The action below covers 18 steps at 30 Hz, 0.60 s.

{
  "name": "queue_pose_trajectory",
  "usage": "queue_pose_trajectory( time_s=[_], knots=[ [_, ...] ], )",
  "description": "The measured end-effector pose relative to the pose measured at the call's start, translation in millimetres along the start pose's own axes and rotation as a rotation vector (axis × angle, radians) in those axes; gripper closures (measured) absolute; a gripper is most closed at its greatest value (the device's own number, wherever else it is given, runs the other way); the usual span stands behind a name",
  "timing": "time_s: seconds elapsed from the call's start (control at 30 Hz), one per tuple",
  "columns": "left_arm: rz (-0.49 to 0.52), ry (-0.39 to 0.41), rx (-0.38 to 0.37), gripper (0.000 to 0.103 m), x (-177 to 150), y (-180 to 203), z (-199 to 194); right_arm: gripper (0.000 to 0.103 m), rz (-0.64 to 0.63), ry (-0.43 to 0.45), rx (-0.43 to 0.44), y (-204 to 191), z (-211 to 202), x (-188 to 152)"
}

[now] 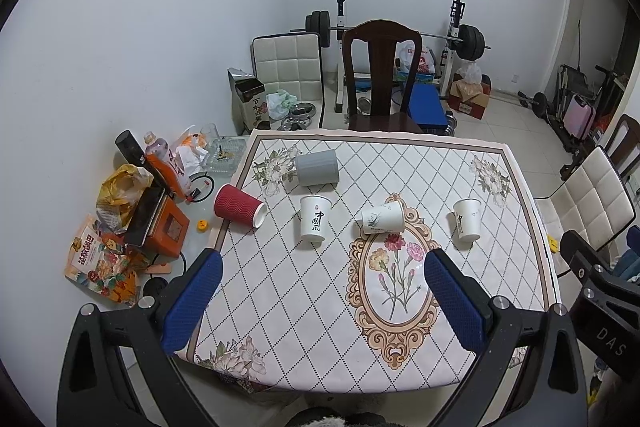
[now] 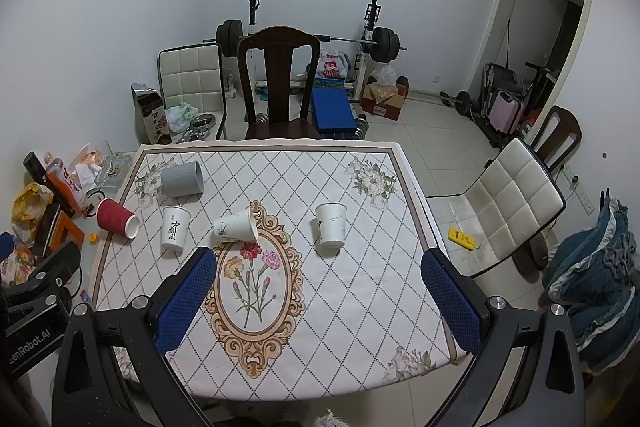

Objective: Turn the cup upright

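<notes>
On the table [image 1: 500, 267], five cups sit in a loose row across the far half. Three lie on their sides: red cup [image 1: 238, 206] at the left edge, mouth toward the middle; gray cup [image 1: 317, 168] behind it near the flower print; and a white cup [image 1: 383, 218] tipped over at the top of the oval frame print. Two more white ones stand with the wide mouth up: calligraphy cup [image 1: 315, 217] and right cup [image 1: 467, 219]. So the tipped white cup is my guess for the target, being central and nearest both hands, though red or gray would also qualify.

Left gripper [image 1: 323, 303] hangs above the near edge, fingers spread wide, nothing between them. Right gripper [image 2: 319, 301] is the same, released and empty, well short of any cup. Both are high and back, probably to keep the whole row in view before committing.

The tipped white cup [image 2: 236, 225] lies mouth toward my right, so the right gripper likely gets the easier approach. Paper walls will crush if squeezed hard; it may roll when touched.
</notes>
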State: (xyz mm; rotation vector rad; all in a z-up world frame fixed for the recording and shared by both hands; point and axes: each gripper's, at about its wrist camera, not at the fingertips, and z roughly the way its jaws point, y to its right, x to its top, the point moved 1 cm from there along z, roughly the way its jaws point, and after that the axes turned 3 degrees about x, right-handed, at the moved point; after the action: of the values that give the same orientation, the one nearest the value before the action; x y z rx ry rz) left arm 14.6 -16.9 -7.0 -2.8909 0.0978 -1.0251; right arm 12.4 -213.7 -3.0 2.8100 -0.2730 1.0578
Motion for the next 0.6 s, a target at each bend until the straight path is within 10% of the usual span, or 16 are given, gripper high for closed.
queue_pose_trajectory(
  time_s=[0.6],
  knots=[
    [0.0, 0.006, -0.008, 0.0, 2.4, -6.2, -11.4, 0.0, 0.004, 0.002, -0.005, 0.2, -2.2, 0.5]
  ],
)
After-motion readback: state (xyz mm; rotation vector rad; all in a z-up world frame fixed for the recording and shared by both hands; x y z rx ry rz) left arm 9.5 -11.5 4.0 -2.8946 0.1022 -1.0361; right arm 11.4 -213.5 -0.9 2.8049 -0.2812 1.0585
